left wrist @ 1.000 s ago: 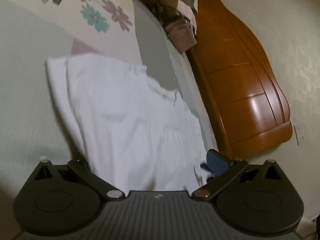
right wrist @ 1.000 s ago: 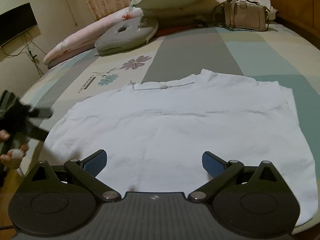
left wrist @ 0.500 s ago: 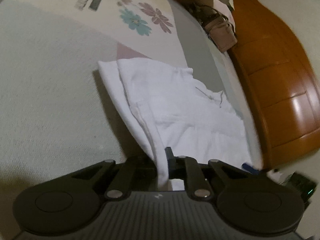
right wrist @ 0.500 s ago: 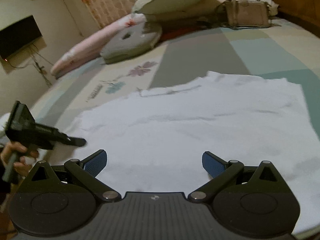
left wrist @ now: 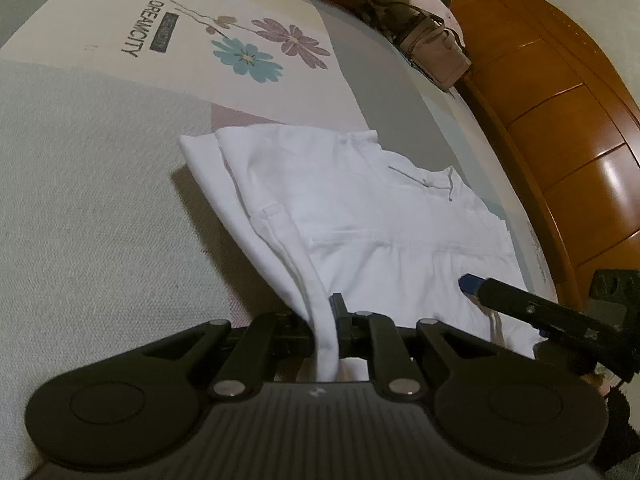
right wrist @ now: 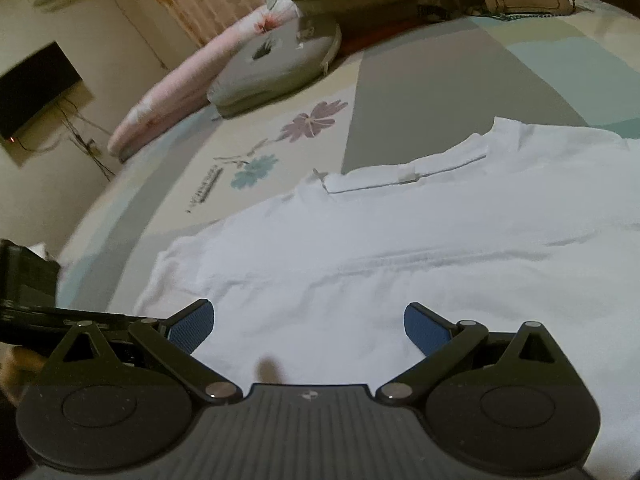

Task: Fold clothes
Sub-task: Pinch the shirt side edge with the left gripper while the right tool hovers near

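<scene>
The white shirt (right wrist: 400,248) lies spread flat on the bed (left wrist: 80,200), collar at the far side, its long axis running across the right wrist view. The left gripper (left wrist: 326,324) has just been closing, and its fingers now pinch the near left edge of the shirt, which rises in a taut fold from the bed into them. The right gripper (right wrist: 308,324) hovers over the near hem with its fingers wide apart, holding nothing; cloth lies directly ahead and below. The right hand is probably the one that must drop to grip next.
</scene>
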